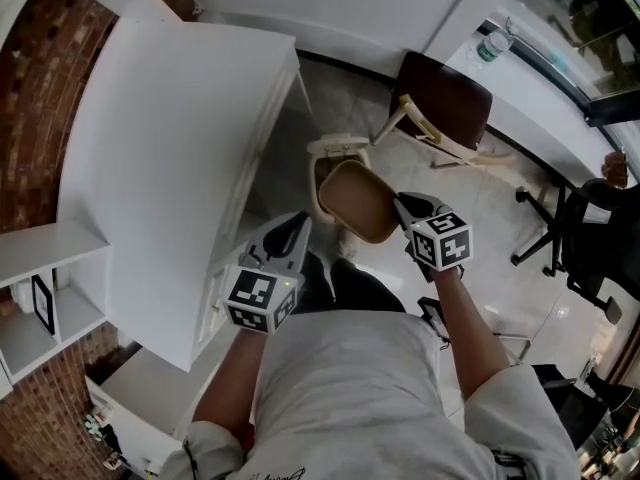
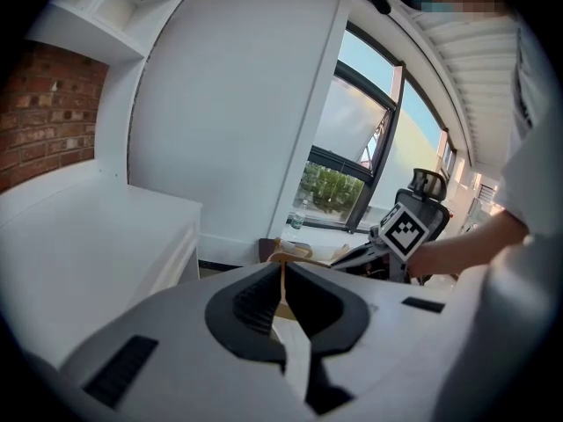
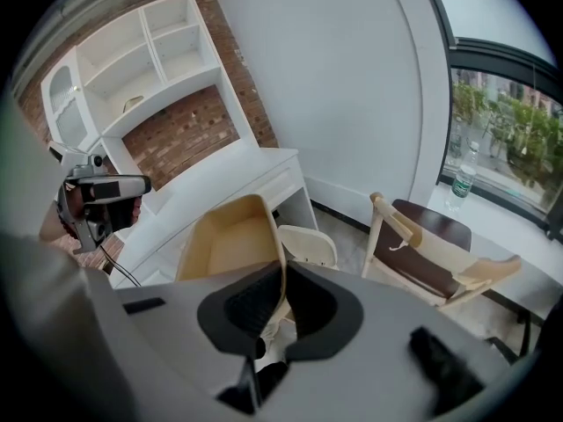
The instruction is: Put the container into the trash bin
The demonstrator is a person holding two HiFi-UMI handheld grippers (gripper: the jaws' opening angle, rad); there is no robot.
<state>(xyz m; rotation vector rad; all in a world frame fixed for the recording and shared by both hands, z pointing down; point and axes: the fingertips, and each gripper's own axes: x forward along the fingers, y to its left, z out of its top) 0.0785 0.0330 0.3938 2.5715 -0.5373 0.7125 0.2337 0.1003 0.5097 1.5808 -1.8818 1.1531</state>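
The container [image 1: 356, 200] is a tan, open-topped paper box, tilted and held in the air just above the cream trash bin [image 1: 330, 158], whose lid stands open. My right gripper [image 1: 402, 206] is shut on the box's right wall. In the right gripper view the thin wall of the container [image 3: 227, 244] runs between the pads, and the trash bin [image 3: 312, 244] shows just behind it. My left gripper [image 1: 297, 228] hovers left of the box without touching it. In its own view the left gripper [image 2: 281, 272] is shut with nothing in it.
A white desk [image 1: 170, 138] fills the left, close beside the bin. A wooden chair with a dark seat [image 1: 442, 108] stands behind the bin. A water bottle [image 1: 492, 43] sits on the window ledge. A black office chair [image 1: 585, 233] is at right. My legs are below the bin.
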